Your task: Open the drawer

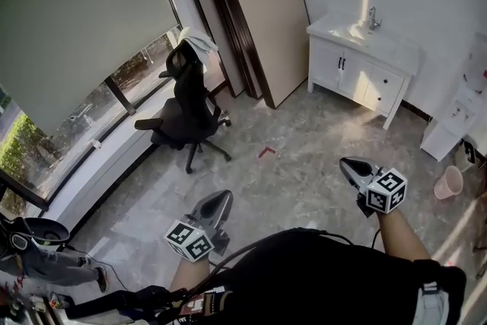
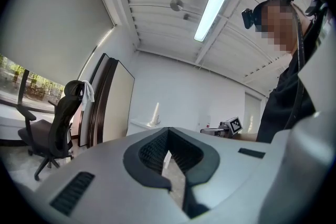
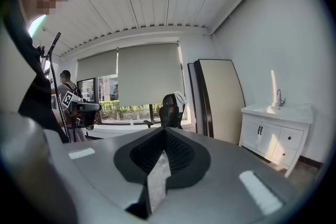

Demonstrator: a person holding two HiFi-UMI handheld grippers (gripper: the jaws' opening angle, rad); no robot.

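Grey marble flooring stretches across a sunlit room, with a drawn roller blind (image 1: pixel 76 19) over the window at far left. Next comes a black office chair (image 1: pixel 183 114) with a pale cloth (image 1: pixel 199 40) draped on its back, then tall door panels (image 1: pixel 259 11) leaning against the wall.

Near the bottom of the head view, the person holds both tools out over open floor. The left gripper (image 1: pixel 221 199) has its jaws pressed together on nothing. The right gripper (image 1: pixel 348 164) is likewise closed and empty.

Well beyond them, against the right-hand wall, stands a white sink cabinet (image 1: pixel 342 68) topped by a faucet (image 1: pixel 373 17). The drawer (image 1: pixel 388 80) sits closed in its right half, beside the two doors. A pink bucket (image 1: pixel 447 183) rests on the floor further right.

The task appears to be at the approach stage, with neither tool near the cabinet. The next move likely calls for crossing the floor and spreading one pair of jaws. They would then close on the small dark knob and pull straight back, without tugging the neighbouring door instead.
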